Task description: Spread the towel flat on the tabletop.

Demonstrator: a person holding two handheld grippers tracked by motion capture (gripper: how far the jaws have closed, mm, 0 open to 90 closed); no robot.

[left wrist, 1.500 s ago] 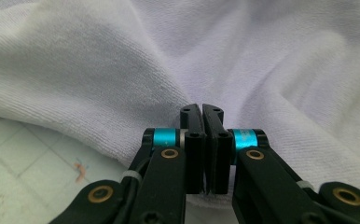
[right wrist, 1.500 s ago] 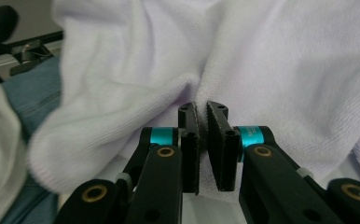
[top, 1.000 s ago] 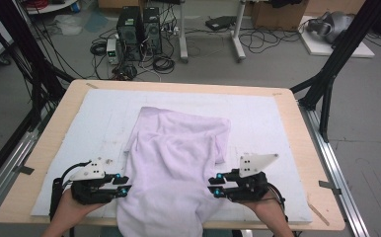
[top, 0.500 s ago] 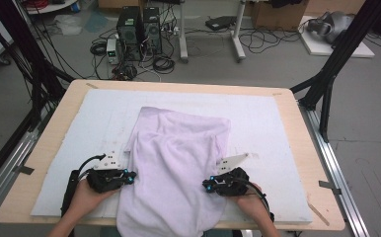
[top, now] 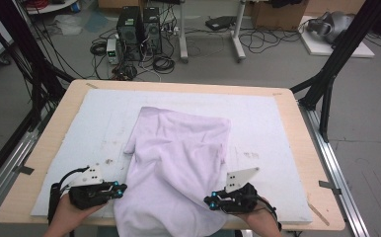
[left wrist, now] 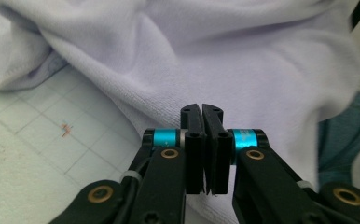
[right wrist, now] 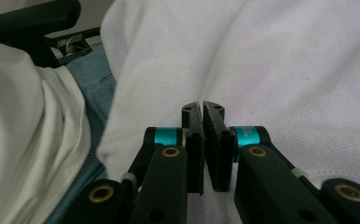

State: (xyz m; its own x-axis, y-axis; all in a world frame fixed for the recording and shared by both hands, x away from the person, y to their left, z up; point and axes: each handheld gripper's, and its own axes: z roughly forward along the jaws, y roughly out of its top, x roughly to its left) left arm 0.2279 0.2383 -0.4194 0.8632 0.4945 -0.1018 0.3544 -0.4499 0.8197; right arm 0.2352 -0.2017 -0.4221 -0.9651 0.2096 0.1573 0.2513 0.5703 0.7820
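Both tools, left tool (top: 121, 188) and right tool (top: 209, 202), sit clamped on the towel's (top: 178, 158) near edges; lift them evenly so the cloth stays taut.

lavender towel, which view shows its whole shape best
The high view: the lavender towel lies spread on the white mat, near end hanging over the table edge, outline and folds clear. The left gripper view gives a close stretch of cloth beyond shut jaws; the right gripper view the same.

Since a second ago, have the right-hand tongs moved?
Yes. The right tongs slid inward onto the pale lilac towel, toward the wooden table's near edge.
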